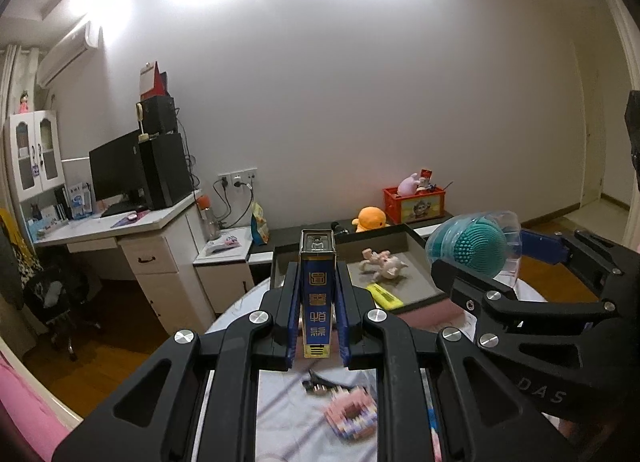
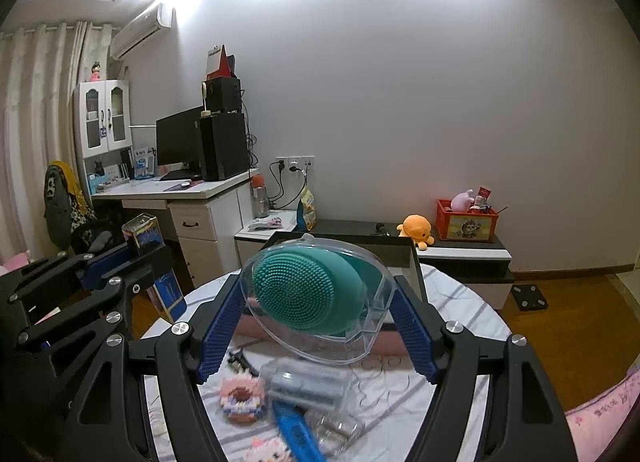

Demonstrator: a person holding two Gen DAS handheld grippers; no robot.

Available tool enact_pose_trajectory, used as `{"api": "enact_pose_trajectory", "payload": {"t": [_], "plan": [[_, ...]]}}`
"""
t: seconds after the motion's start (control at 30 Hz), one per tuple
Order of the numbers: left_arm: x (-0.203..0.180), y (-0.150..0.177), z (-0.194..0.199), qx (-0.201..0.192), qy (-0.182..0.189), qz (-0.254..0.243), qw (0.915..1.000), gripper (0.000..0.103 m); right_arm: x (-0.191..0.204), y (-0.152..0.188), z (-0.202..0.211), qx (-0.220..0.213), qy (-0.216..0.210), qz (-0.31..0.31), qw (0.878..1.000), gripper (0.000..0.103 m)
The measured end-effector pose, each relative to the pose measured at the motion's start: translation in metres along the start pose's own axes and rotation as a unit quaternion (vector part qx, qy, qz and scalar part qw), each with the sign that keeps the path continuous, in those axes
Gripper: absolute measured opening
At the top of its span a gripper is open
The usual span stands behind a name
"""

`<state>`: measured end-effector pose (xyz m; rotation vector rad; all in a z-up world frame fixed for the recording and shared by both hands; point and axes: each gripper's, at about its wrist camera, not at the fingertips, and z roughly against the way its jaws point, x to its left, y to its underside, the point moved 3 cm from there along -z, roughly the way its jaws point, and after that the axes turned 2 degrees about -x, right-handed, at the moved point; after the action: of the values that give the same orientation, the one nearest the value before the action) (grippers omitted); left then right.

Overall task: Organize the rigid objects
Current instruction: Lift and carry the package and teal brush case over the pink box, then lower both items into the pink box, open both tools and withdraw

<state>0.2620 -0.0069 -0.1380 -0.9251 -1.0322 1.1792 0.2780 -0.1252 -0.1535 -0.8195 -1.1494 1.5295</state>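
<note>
Your left claw (image 1: 316, 298) is clamped tight on a slim blue tin (image 1: 316, 294), held upright at the centre of its frame so the narrow faces sit flat against the pads. Your right claw (image 2: 320, 302) stands wide, yet its pads press both sides of a clear shell case (image 2: 320, 302) holding a teal bristled brush (image 2: 304, 290), tilted toward the lens. Both loads hang above the worktop (image 2: 460, 302), just short of the dark tray (image 1: 400, 274) at mid-frame, where a small pink figure (image 1: 382, 264) and a yellow item (image 1: 384, 296) already lie; that looks like your drop point. Lower in frame, a bead-block toy (image 2: 242, 398), a blue pen-like thing (image 2: 296, 434) and a black clip (image 1: 316, 382) wait unsorted.
</note>
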Motion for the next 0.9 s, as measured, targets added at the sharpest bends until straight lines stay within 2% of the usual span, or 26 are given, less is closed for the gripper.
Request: {"api": "enact_pose_trajectory", "payload": {"t": [0.17, 0.3, 0.43, 0.6, 0.8, 0.9], "plan": [[-0.002, -0.015, -0.048, 0.010, 0.005, -0.020, 0.9997, 0.015, -0.013, -0.014, -0.034, 0.011, 0.005, 0.004, 1.000, 0.074], [-0.005, -0.019, -0.087, 0.030, 0.015, -0.029, 0.9990, 0.015, -0.025, -0.019, -0.075, 0.036, 0.014, 0.012, 0.999, 0.074], [-0.009, -0.013, -0.140, 0.071, 0.015, -0.044, 0.9964, 0.015, -0.036, -0.010, -0.117, 0.075, 0.016, 0.011, 0.997, 0.074], [-0.014, 0.011, -0.187, 0.122, 0.022, -0.047, 0.9912, 0.015, -0.046, 0.011, -0.157, 0.127, 0.025, 0.011, 0.991, 0.074], [-0.010, 0.036, -0.219, 0.165, 0.011, -0.044, 0.9853, 0.016, -0.058, 0.033, -0.187, 0.180, 0.034, 0.013, 0.983, 0.074], [-0.008, 0.038, -0.219, 0.160, 0.001, -0.043, 0.9861, 0.019, -0.064, 0.039, -0.191, 0.185, 0.032, 0.001, 0.982, 0.074]]}}
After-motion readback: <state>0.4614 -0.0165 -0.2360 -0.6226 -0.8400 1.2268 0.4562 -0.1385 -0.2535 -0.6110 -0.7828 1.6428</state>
